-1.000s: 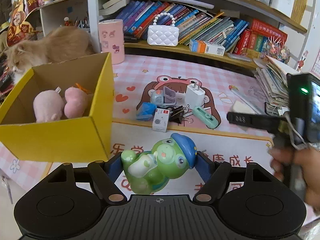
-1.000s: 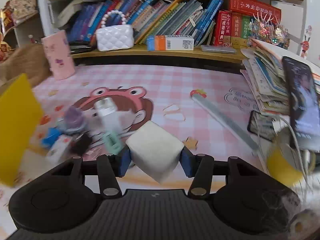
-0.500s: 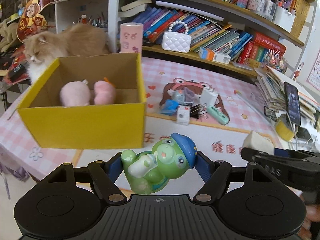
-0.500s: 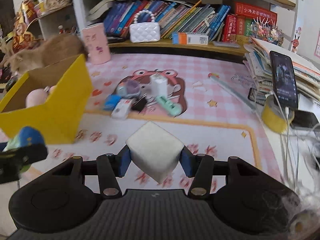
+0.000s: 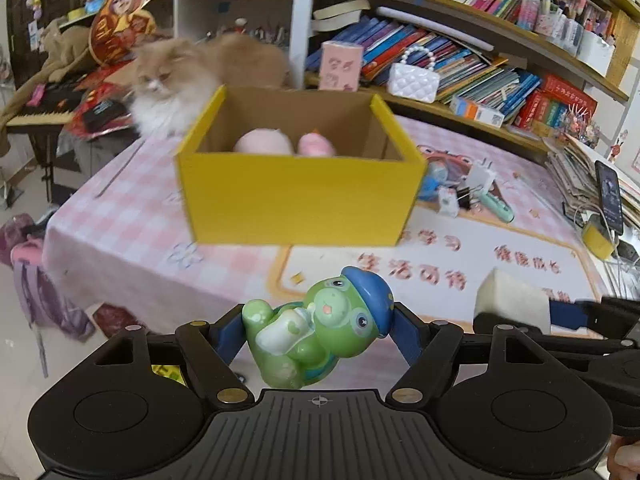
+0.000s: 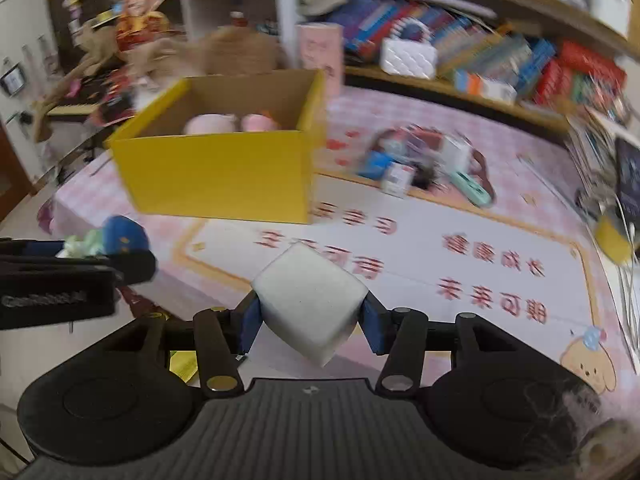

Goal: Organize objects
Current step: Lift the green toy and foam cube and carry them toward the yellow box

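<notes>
Grippers loaded on both sides, yellow box dead ahead.

Green frog toy [image 5: 320,330] is clenched between the blue pads of the left gripper [image 5: 318,334], and a white foam cube [image 6: 310,304] is pinched corner-down in the right gripper [image 6: 310,322]; both are held in the air short of the yellow cardboard box [image 5: 298,200], where two pink plush toys [image 5: 262,145] are already lodged. A drop is the danger here: the cube is gripped on its slanted faces and could be squeezed out, and the near wall of the box could be clipped if either load is carried in too low. An orange-and-white cat [image 5: 168,88] is sat just behind the box, and a clutter of small gadgets [image 5: 460,192] is left on the pink tablecloth [image 5: 120,208] beside it.
</notes>
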`<state>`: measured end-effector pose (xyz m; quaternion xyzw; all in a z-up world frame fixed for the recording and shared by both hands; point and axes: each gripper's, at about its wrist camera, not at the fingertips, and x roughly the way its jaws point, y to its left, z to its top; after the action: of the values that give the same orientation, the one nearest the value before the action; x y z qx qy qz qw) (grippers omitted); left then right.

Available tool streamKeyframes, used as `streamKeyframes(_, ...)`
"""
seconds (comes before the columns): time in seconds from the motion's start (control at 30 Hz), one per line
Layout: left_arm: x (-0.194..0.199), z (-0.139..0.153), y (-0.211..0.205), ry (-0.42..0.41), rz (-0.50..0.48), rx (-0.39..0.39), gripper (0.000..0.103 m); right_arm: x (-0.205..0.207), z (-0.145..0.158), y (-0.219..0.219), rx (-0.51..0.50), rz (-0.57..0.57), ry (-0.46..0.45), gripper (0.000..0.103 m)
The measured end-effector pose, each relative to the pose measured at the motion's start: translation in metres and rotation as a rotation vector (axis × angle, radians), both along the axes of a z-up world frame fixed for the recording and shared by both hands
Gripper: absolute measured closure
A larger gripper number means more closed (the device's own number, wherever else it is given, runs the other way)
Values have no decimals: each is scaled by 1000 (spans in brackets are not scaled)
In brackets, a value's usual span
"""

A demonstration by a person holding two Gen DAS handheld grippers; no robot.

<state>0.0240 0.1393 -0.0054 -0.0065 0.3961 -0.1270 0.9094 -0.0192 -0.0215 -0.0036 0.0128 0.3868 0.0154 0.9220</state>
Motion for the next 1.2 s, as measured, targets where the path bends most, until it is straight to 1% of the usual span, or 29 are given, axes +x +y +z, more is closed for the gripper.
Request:
streamKeyframes(0.13,-9,2,25,-20,16,8,28,-9,1,34,-16,42,-11,54)
streamKeyframes(0.3,-17,3,52,-40,20,13,28,-15,1,63,-8,53,-20,54)
streamKeyframes(0.5,-23,8,69,-77,2,34,28,-18,0,91,1,72,-24,54)
streamKeyframes(0.97,-23,12,91,-109,-18,26,28,-16,4,109,9,28,-27,54)
streamKeyframes(1.2,-25,10,95,-106,-28,29,28,-15,4,111,24,0,-18,54)
